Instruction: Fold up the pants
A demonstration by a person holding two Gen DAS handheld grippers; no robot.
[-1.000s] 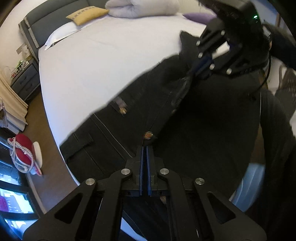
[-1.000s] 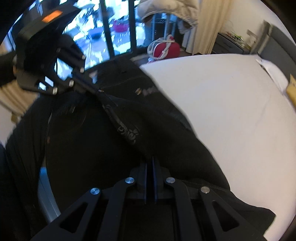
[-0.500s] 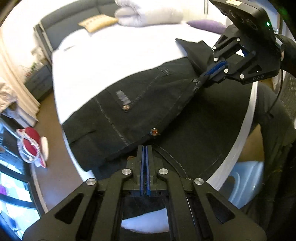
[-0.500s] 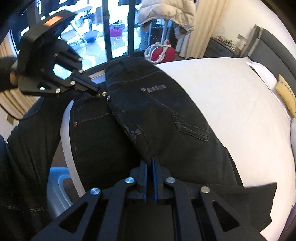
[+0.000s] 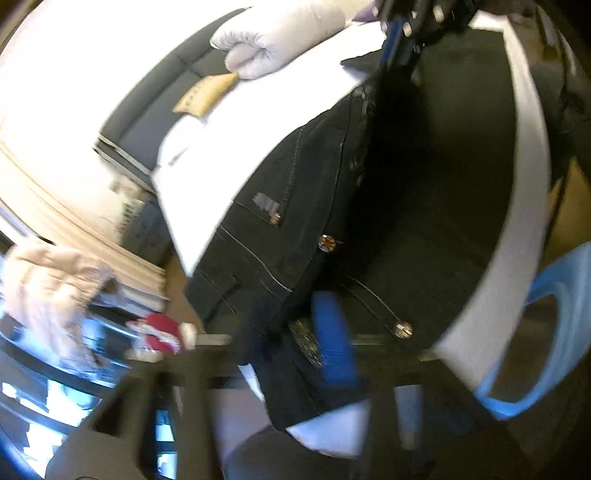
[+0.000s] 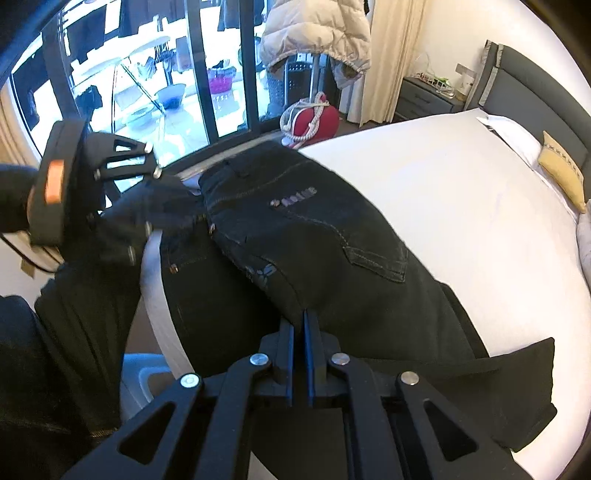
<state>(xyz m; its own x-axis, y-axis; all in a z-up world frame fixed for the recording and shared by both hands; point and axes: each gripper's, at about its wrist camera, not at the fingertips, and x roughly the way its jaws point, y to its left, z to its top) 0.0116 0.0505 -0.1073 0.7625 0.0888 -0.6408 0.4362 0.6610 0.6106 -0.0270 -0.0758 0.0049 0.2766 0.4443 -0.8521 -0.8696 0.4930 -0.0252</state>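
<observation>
Black jeans (image 6: pixel 314 240) lie folded lengthwise on the white bed (image 6: pixel 461 203), waist toward the window. My right gripper (image 6: pixel 299 321) is shut on the folded edge near the crotch. It shows at the top of the left wrist view (image 5: pixel 402 33), above the jeans (image 5: pixel 314 184). My left gripper (image 6: pixel 166 201) is by the waistband at the bed's edge, and its jaws are opening. Dark cloth lies between them, and the pads stand off it. The left wrist view is blurred; one blue pad (image 5: pixel 332 332) shows over the waistband.
A light blue plastic bin (image 6: pixel 136 373) stands on the floor beside the bed edge. A red bag (image 6: pixel 314 118) and a rack with a puffy coat (image 6: pixel 314 29) stand by the window. A yellow pillow (image 6: pixel 561 170) and rolled duvet (image 5: pixel 280 33) lie near the headboard.
The left gripper's jaws, shut on the waistband before, have spread apart and let it go, and that hand has swung and rolled. The jeans have settled flat on the bed. The right gripper stays shut.
</observation>
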